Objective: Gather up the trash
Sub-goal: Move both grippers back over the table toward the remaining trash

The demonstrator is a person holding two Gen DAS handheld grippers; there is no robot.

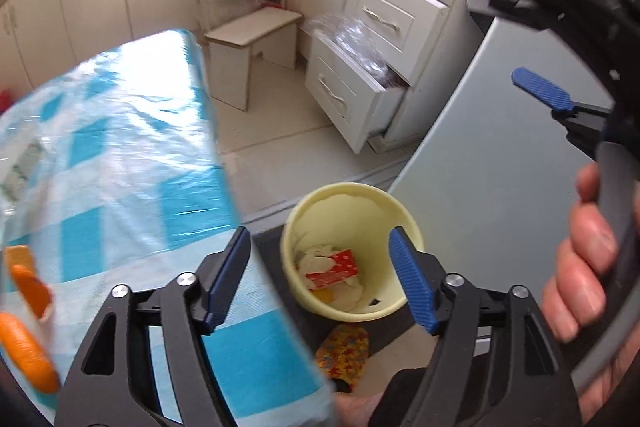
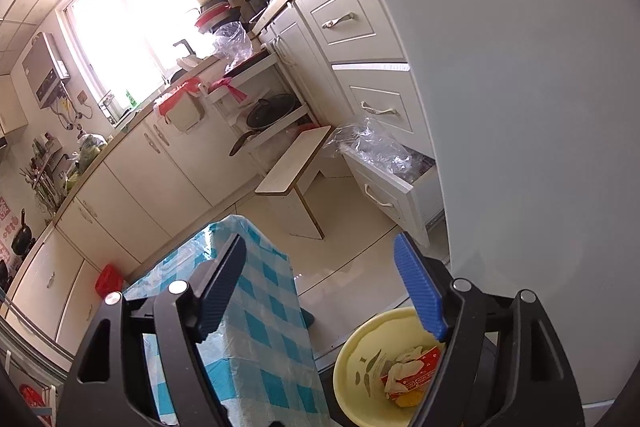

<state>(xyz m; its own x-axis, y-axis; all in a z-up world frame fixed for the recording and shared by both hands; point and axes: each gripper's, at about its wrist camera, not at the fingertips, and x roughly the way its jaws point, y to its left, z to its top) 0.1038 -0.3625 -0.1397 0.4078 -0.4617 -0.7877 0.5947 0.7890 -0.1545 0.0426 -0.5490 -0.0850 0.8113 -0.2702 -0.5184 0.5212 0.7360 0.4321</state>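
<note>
The fridge fills the right side of both views, a pale flat wall running down to the floor. Left of it stand cream drawers; the lowest drawer is pulled out, with clear plastic bulging from it. A small stool stands on the floor in front of the cabinets. The table under a blue-and-white check cloth takes the left half of the left wrist view, its right edge running down toward the bin.

The bin, pale yellow and round, stands on the floor just beside the table's near right corner, close to the fridge. Inside it lie white crumpled tissue, a red wrapper and a yellow scrap.

The left gripper hangs over the bin with its blue pads spread wide, nothing between them; the bin's mouth shows in the gap. The right gripper is also spread, empty, above the table corner and the bin's rim. In the left wrist view a hand grips its handle at the right edge.

Orange peel lies at the table's near left edge, blurred. A patterned slipper shows on the floor below the bin.
</note>
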